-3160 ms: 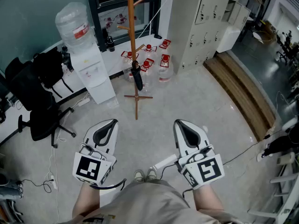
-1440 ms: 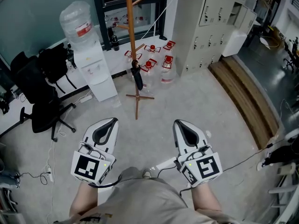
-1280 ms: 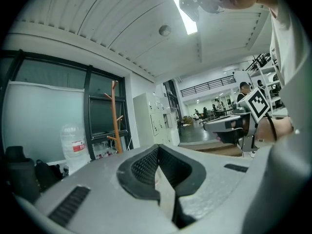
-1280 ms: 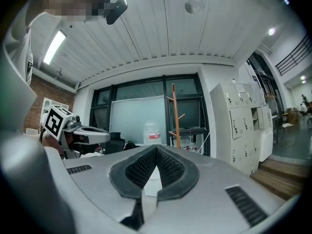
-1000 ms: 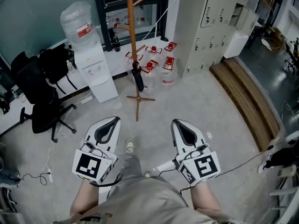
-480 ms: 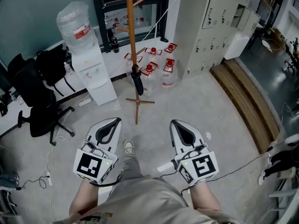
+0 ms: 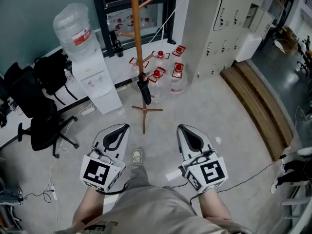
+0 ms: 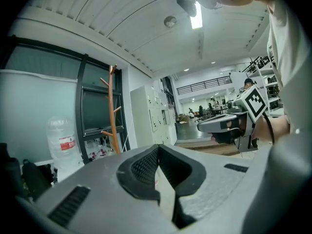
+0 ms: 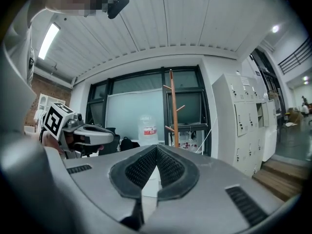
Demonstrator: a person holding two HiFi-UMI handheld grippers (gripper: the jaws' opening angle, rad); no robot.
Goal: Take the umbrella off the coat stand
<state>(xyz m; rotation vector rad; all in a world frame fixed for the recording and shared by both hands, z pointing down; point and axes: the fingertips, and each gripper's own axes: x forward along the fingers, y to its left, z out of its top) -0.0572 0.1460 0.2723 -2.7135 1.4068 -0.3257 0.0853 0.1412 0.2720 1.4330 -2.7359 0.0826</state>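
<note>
A wooden coat stand rises from a cross foot on the floor ahead; its pole also shows in the left gripper view and the right gripper view. A folded black umbrella hangs from a low peg on it. My left gripper and right gripper are held side by side in front of me, short of the stand, both shut and empty. Each gripper sees the other beside it: the right gripper and the left gripper.
A white water dispenser with a bottle stands left of the stand. Several water jugs with red caps sit behind it. Grey lockers and a wooden step lie right. Black office chairs stand left. A cable crosses the floor.
Both grippers and I have moved forward toward the coat stand, which now looks nearer. A foot has stepped forward between the grippers. The jaws have stayed shut.
</note>
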